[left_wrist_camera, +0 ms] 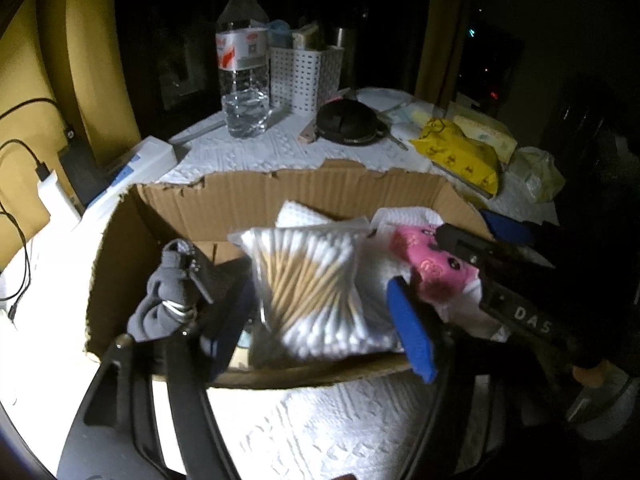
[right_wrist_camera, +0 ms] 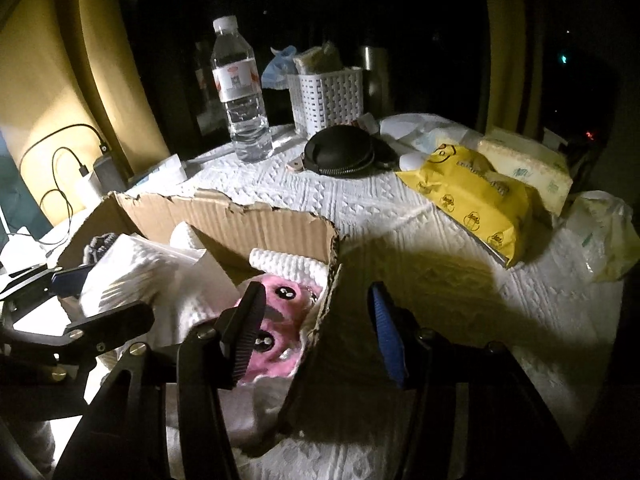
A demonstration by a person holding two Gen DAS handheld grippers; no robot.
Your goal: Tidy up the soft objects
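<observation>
Sitting in torn cardboard box [left_wrist_camera: 280, 196], left to right: grey sock [left_wrist_camera: 160, 304], bagged cotton swabs [left_wrist_camera: 312, 280], pink plush toy [right_wrist_camera: 280, 320]. Left gripper [left_wrist_camera: 296, 312] wide, empty, straddling swabs. Right gripper [right_wrist_camera: 316, 332] wide, straddling box wall. Plush light, squashy; pinch mid-body.

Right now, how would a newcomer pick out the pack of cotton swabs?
Start at the torn cardboard box at the near edge of the white-covered table. Inside it, near the middle, lies the pack of cotton swabs, between grey fabric and a pink plush toy. It alone is a clear bag of wooden sticks with white tips.
</observation>
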